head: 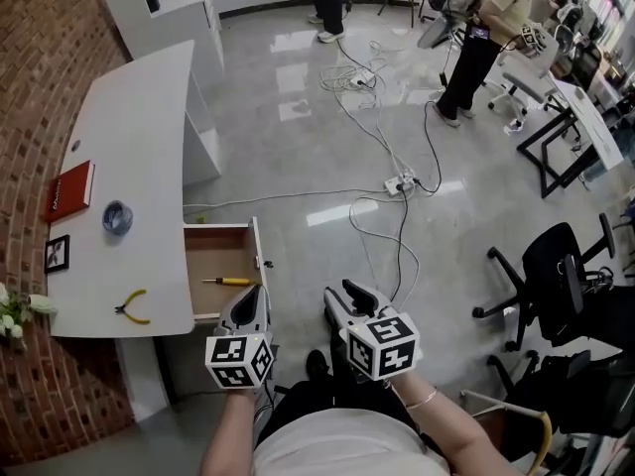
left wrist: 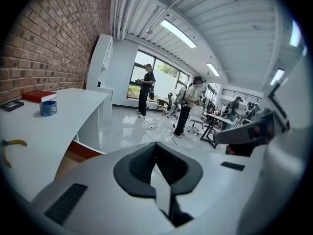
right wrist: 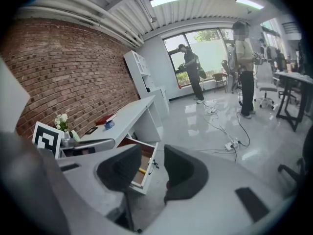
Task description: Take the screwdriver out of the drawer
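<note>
Drawer (head: 256, 251) is open at the counter's (head: 139, 147) front edge. The screwdriver (head: 228, 282) lies inside, yellow handle toward the drawer front. Left gripper (head: 256, 294) is closed and empty, right gripper (head: 345, 297) is open and empty. I'd lower the open one over the handle and close squarely.

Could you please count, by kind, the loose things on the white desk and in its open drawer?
Hand tools: 2, the pliers on the desk and the screwdriver in the drawer
Red book: 1
Blue roll: 1
Black-framed card: 1
Bunch of white flowers: 1
Total: 6
</note>
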